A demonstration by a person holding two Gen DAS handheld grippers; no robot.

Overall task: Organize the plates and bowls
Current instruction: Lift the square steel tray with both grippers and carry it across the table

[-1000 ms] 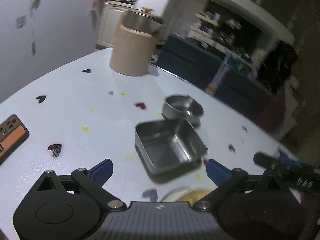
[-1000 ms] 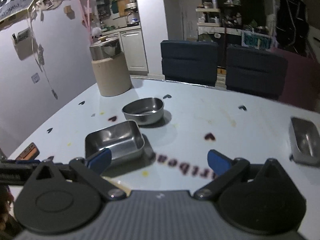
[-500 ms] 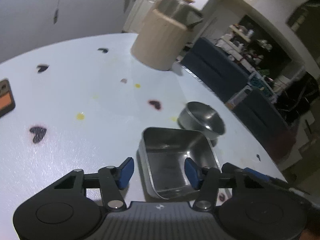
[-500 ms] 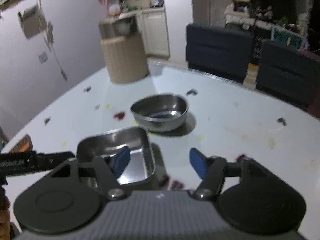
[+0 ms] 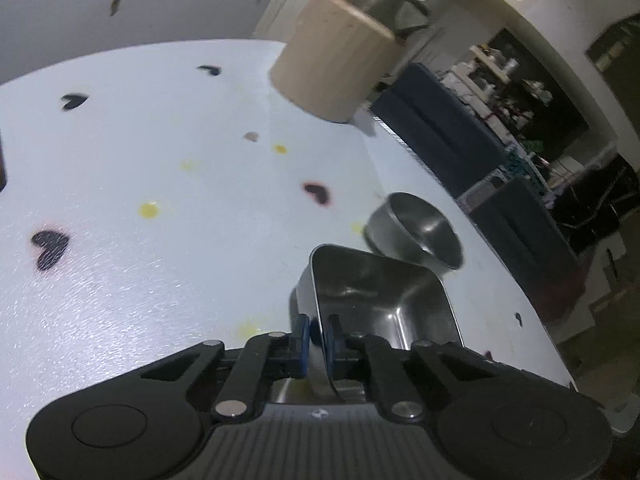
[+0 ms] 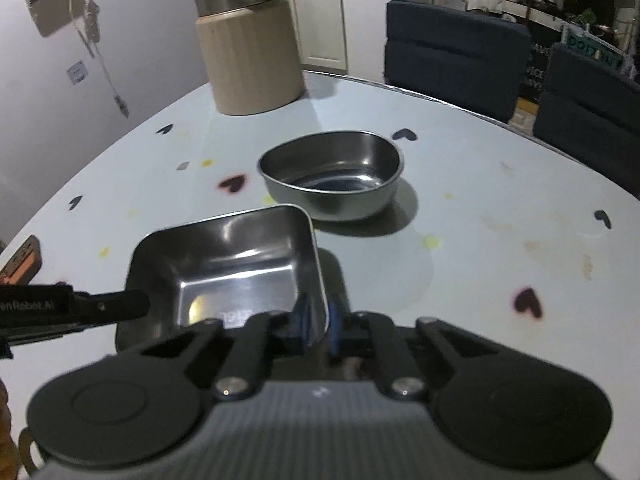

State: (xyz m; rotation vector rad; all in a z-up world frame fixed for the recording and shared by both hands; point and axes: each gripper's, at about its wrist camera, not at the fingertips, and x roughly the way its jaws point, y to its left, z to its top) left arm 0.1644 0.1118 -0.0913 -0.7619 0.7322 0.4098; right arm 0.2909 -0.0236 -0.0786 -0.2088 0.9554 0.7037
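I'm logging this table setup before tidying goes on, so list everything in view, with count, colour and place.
Square tray: one, steel, near table edge, opposite walls pinched by both grippers.
Round bowl: one, steel, just behind the tray.
Canister: one, beige with steel top, far side of table.
Small device: one, dark and orange, left table edge.
Table: one, pale blue with heart marks.
Chairs: two, dark blue, beyond the table.
Left gripper: closing on tray's left wall.
Right gripper: closing on tray's right wall.
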